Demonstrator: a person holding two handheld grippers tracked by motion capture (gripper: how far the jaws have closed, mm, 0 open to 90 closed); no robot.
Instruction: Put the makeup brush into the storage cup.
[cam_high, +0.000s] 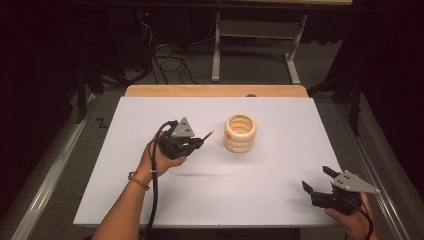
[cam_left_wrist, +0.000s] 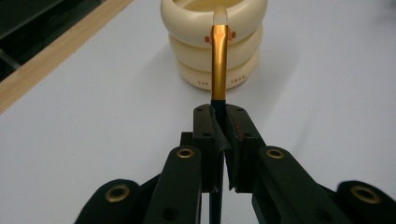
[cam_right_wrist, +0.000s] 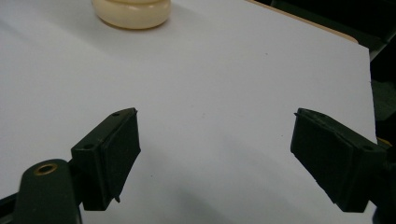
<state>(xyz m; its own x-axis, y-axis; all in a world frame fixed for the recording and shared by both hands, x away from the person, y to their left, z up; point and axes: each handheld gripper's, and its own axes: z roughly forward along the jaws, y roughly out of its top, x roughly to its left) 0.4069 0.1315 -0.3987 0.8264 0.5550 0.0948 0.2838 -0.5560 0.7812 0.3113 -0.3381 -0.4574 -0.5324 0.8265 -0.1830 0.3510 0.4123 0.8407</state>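
My left gripper (cam_high: 199, 143) is clamped on the pen (cam_left_wrist: 219, 60); its long axis points straight at the ringed holder (cam_high: 240, 133) ahead; my right gripper (cam_high: 315, 180) gapes empty, farther off.

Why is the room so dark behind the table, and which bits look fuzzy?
High view: light falls on the white table top, leaving the room dim. Left gripper view: the gold pen's pale tip and cream ringed holder look soft. Right gripper view: near black jaws blur.

The lower end of the pen (cam_left_wrist: 219, 60) is hidden between the clamped jaws of the left gripper (cam_left_wrist: 223, 140). The ribbed holder (cam_right_wrist: 131, 13) is cut off by the top edge.
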